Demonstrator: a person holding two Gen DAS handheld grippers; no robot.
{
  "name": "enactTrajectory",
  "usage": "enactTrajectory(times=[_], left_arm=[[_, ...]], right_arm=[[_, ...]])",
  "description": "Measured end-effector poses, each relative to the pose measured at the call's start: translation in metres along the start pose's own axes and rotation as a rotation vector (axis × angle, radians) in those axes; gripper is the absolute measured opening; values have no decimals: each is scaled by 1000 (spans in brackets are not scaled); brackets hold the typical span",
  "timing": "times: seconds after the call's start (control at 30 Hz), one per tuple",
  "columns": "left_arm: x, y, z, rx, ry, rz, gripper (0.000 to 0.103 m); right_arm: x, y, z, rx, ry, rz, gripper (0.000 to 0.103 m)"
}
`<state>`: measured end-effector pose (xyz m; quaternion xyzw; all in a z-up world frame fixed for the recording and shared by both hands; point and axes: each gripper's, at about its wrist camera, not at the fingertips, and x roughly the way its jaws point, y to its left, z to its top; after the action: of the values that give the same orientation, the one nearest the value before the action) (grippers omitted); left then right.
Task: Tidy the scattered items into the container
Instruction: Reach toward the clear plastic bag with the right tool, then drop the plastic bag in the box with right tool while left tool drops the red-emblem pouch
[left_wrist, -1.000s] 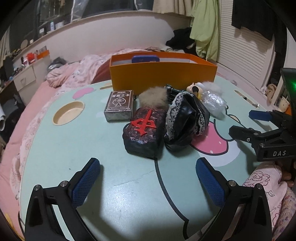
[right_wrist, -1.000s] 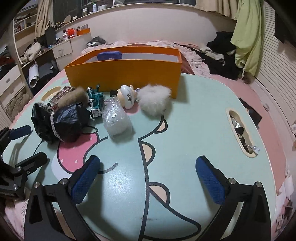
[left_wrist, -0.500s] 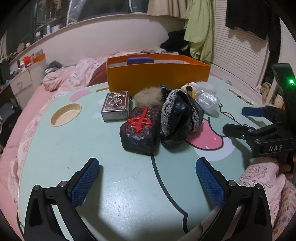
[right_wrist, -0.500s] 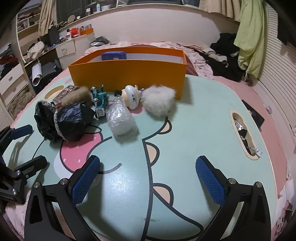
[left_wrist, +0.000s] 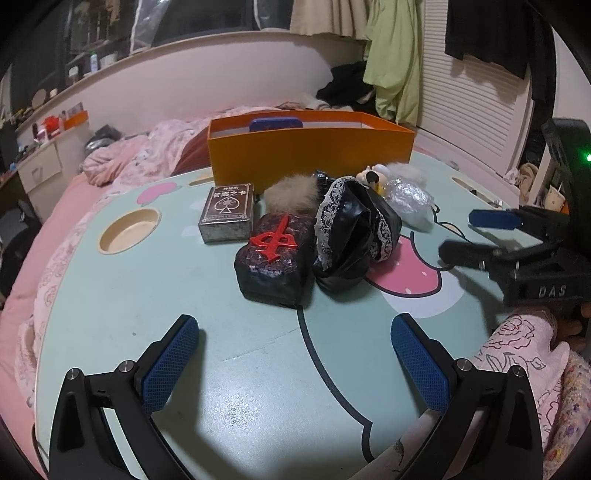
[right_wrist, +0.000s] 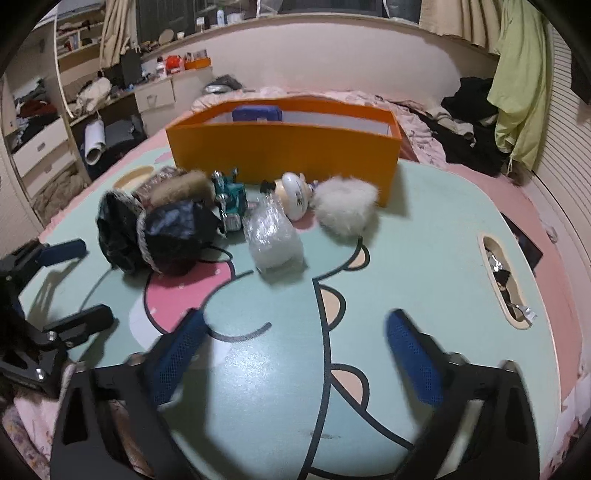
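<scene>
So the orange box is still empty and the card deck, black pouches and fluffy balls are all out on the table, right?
Not quite: the orange box already holds a blue item, as the right wrist view shows. The card deck, pouches and fluffy balls are on the table.

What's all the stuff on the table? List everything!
Orange cardboard box: 1, table's far side; blue item inside.
Card deck box: 1, dark brown, left.
Black block with red character: 1, front.
Black lace-trimmed pouch: 1, beside block.
Tan fur pompom: 1, behind block.
White fur pompom: 1, near box.
Clear plastic bundle: 1, middle.
White round figurine: 1.
Teal toy: 1.
Left gripper: open.
Right gripper: fingers closing, nothing between.
</scene>
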<state>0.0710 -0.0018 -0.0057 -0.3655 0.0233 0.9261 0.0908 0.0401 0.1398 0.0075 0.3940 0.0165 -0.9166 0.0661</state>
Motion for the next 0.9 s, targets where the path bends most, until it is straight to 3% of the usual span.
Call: enactTrajectory(times=[0.1, 0.17, 0.37, 0.4, 0.47, 0.63, 0.73, 0.8, 0.9], left_arm=[[0, 0, 0, 0, 0, 0, 103], [0, 0, 0, -1, -1, 1, 103], [-1, 2, 0, -11, -10, 15, 103], [-1, 2, 0, -11, -12, 15, 103], [-3, 4, -1, -12, -14, 17, 103], [-16, 11, 6, -27, -60, 30, 100], [-16, 19, 22, -13, -45, 22, 99], [-11, 20, 32, 38, -11, 47, 81], [0, 20, 41, 120, 45, 63, 68]], right_arm=[[2, -1, 8, 11, 3, 5, 81], [4, -3, 16, 40, 9, 35, 70], [11, 11, 43, 6, 7, 37, 67], [17, 15, 46, -8, 23, 34, 63], [30, 19, 48, -14, 84, 38, 28], [14, 12, 31, 14, 22, 108, 28], [-2, 3, 20, 34, -37, 138, 28], [-6, -1, 16, 53, -51, 150, 28], [-6, -6, 16, 76, -61, 165, 28]])
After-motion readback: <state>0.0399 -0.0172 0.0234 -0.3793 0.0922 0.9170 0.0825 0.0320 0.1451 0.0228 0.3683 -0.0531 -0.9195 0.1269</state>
